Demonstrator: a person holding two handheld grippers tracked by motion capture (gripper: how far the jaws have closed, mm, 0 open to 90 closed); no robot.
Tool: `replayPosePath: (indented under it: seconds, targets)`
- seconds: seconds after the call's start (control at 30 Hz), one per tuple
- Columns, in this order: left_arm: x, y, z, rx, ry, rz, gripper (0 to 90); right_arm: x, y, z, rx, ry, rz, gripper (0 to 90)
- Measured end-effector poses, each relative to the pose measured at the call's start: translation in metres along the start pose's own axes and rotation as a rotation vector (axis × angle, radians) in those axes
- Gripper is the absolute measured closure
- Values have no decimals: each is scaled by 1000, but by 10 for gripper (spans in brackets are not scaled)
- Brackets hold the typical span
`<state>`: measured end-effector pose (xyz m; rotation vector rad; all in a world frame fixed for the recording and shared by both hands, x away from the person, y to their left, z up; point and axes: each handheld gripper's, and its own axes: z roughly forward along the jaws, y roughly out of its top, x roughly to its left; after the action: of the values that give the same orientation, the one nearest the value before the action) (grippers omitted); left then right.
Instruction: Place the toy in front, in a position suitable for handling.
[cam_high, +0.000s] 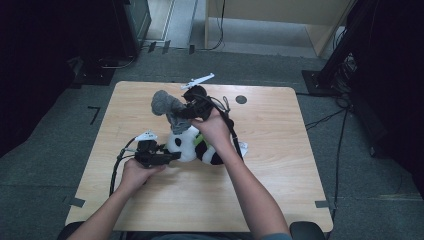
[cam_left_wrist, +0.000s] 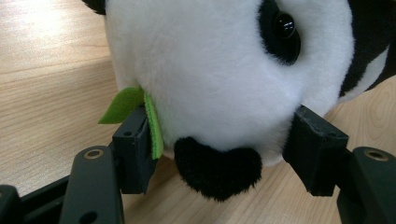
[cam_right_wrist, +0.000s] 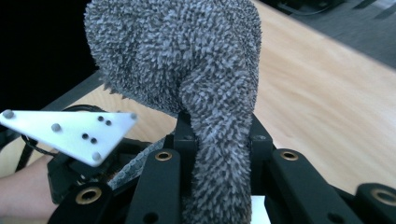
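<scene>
A black-and-white panda plush (cam_high: 192, 145) lies in the middle of the wooden table (cam_high: 280, 165). My left gripper (cam_high: 172, 156) comes at it from the left. In the left gripper view its pads press on both sides of the panda's white head (cam_left_wrist: 210, 70), one pad against a green felt leaf (cam_left_wrist: 123, 105); left gripper (cam_left_wrist: 224, 140). My right gripper (cam_high: 182, 112) is raised behind the panda, shut on a grey fluffy cloth (cam_high: 165, 102). In the right gripper view the cloth (cam_right_wrist: 187, 60) rises from between the jaws and bulges above them; right gripper (cam_right_wrist: 219, 135).
A small dark round disc (cam_high: 241, 99) sits on the table at the back right. Cables (cam_high: 325, 120) run over the grey floor to the right, past a black stand (cam_high: 345, 45). A wooden cabinet (cam_high: 280, 15) stands beyond the table.
</scene>
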<state>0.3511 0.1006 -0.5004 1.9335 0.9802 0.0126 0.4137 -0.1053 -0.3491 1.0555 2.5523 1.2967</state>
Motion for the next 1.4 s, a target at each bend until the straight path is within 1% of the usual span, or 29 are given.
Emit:
replayPosePath:
  seconds: [0.07,0.17,0.2,0.23,0.3,0.33,0.37,0.4,0.47,0.5,0.53,0.63,0.67,0.7,0.73,0.8,0.83,0.87,0.9,0.97,1.0,1.03,1.2,1.37,1.4]
  targets:
    - [0,0,0,1,0,1,331,2,-2,14,23,16,10,737]
    - [0,0,0,4,-1,2,331,1,-10,33,58,62,46,738]
    - [0,0,0,4,-1,2,331,0,-14,39,79,58,46,738]
    - [0,0,0,4,0,1,331,-1,-17,43,104,45,40,737]
    - [0,0,0,9,1,6,331,-5,-25,48,151,18,39,735]
    - [0,0,0,9,1,6,331,-8,-28,48,159,9,43,733]
    - [0,0,0,10,0,9,331,-8,-28,48,159,9,43,733]
    - [0,0,0,10,0,8,331,-15,-32,43,147,16,71,731]
    - [0,0,0,9,0,6,332,-19,-33,38,145,-1,66,729]
    - [0,1,0,9,0,5,332,-19,-33,38,145,-1,66,729]
    - [0,1,0,10,1,4,333,-24,-36,32,145,-13,70,728]
    - [0,1,0,12,-1,-1,336,-31,-39,25,139,-34,66,727]
    - [0,1,0,12,-1,-2,336,-33,-40,21,138,-41,74,727]
    - [0,1,0,12,-1,-2,336,-33,-40,21,138,-41,74,727]
    - [0,1,0,12,-1,-3,336,-39,-44,14,134,-65,78,727]
    - [0,1,0,11,0,-2,336,-44,-47,9,135,-83,76,728]
    - [0,1,0,12,0,-3,336,-47,-49,6,142,-99,80,728]
    - [0,1,0,12,0,-3,336,-47,-49,6,142,-99,80,728]
    - [0,1,0,9,-2,-7,336,-53,-54,-1,167,-143,77,730]
    - [0,1,0,6,-1,-4,336,-58,-58,-7,151,-138,89,728]
    - [-1,1,0,3,-3,-6,336,-58,-58,-7,151,-138,89,728]
    - [-1,1,0,3,-3,-8,338,-60,-61,-13,149,-168,53,720]
    - [-1,1,0,7,-4,-8,342,-62,-60,-20,142,-169,52,717]
    - [0,1,0,11,-6,-16,345,-67,-63,-34,131,-191,55,722]
    - [0,1,0,11,-6,-19,345,-68,-64,-37,131,-204,53,724]
